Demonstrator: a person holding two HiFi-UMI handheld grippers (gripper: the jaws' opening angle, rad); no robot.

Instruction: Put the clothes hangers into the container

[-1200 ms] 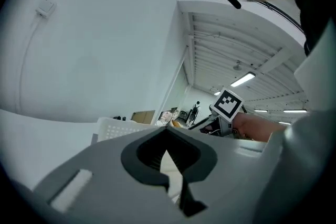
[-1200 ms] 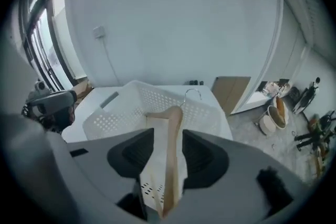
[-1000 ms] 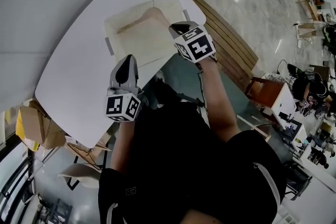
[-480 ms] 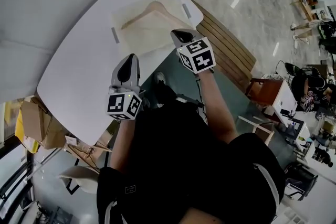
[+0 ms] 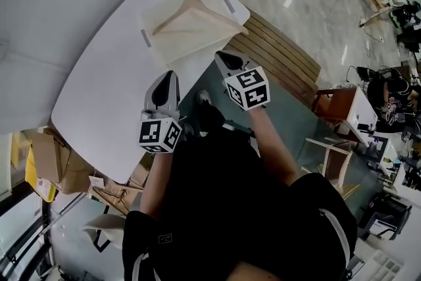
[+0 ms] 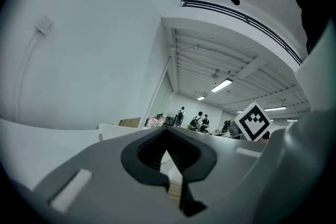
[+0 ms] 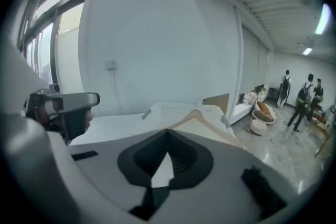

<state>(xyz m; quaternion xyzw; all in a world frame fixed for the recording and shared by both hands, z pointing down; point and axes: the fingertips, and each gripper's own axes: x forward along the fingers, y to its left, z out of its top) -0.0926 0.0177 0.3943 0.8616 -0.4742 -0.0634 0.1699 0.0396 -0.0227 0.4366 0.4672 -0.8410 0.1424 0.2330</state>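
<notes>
Both shut and empty: I'm pulling the left gripper (image 5: 165, 79) and right gripper (image 5: 224, 58) back, leaving the hanger (image 5: 191, 12) lying in the box (image 5: 172, 47) at twelve o'clock.

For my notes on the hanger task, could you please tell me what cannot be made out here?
- Whether the container holds more than one hanger: head view, too small.
- Container's near wall: right gripper view, covered by the right gripper.
- Hanger: left gripper view, hidden behind the left gripper.

wooden hanger (image 5: 197, 12) | flat in shallow white container (image 5: 172, 44) | hook pointing away
</notes>
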